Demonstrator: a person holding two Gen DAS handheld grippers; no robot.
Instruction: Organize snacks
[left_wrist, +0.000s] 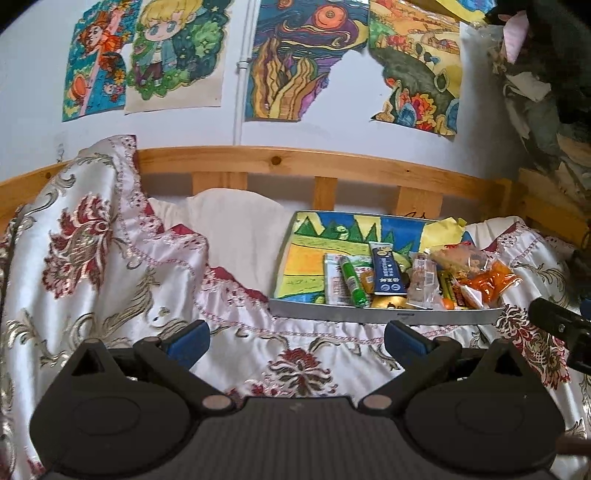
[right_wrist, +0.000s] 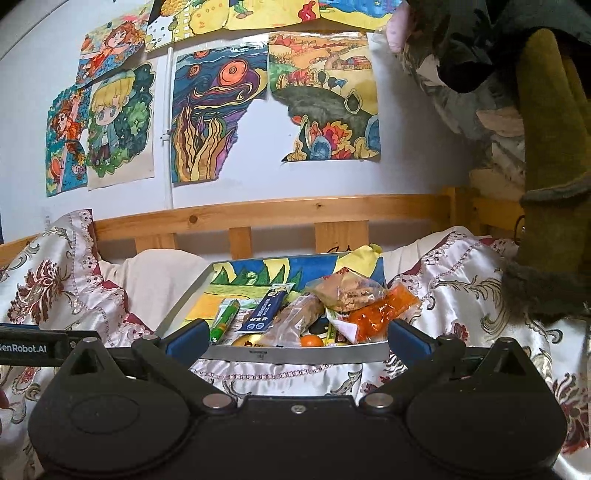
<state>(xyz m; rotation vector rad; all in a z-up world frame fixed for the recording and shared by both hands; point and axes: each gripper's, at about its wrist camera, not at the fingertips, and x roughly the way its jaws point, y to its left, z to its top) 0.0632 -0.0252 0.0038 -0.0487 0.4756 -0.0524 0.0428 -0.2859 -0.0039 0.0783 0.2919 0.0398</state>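
A shallow grey tray (left_wrist: 314, 312) lined with a colourful drawing lies on the bed and holds a pile of snacks: a green tube (left_wrist: 354, 282), a dark blue packet (left_wrist: 388, 273), a clear bag of biscuits (left_wrist: 467, 264) and an orange packet (left_wrist: 491, 282). My left gripper (left_wrist: 297, 341) is open and empty, over the floral bedcover short of the tray's near left corner. My right gripper (right_wrist: 297, 338) is open and empty, its blue fingertips either side of the tray's near rim (right_wrist: 295, 354). The same green tube (right_wrist: 225, 317), blue packet (right_wrist: 267, 312) and orange packet (right_wrist: 380, 314) show there.
A white and red floral bedcover (left_wrist: 110, 258) is bunched at the left over a white pillow (left_wrist: 236, 229). A wooden bed rail (left_wrist: 295, 162) runs behind. Drawings (left_wrist: 288, 59) hang on the wall. Clothes (right_wrist: 546, 184) hang at the right. The right gripper's body (left_wrist: 561, 325) shows in the left wrist view.
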